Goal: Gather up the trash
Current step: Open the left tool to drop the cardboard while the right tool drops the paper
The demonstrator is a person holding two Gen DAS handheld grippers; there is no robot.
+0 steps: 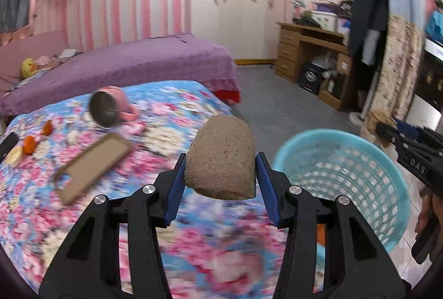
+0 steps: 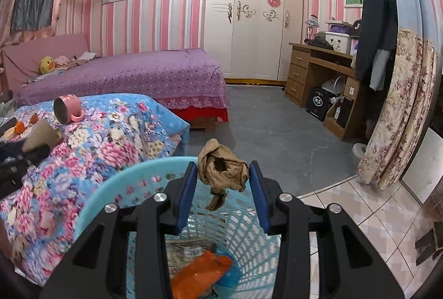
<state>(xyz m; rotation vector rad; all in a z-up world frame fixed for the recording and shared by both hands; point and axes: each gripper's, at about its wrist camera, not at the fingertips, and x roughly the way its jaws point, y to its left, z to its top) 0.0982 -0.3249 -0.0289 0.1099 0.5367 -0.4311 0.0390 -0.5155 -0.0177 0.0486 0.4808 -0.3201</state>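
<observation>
On my far left, orange scraps (image 1: 29, 144) and a flat cardboard piece (image 1: 92, 166) lie on the floral bedspread (image 1: 155, 116), with a tipped pink mug (image 1: 110, 108) behind them. My left gripper (image 1: 220, 169) is clamped on a brown fibrous lump (image 1: 221, 160) above the bedspread, just beside the blue basket (image 1: 393, 169). To the right, my right gripper (image 2: 223, 177) pinches a crumpled brown paper wad (image 2: 221, 170) over the basket's opening; an orange wrapper (image 2: 199, 274) lies inside.

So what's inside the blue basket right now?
Inside the blue basket lie an orange wrapper, something blue beside it, and printed packaging behind. The right gripper hides the rest of the bottom.
</observation>
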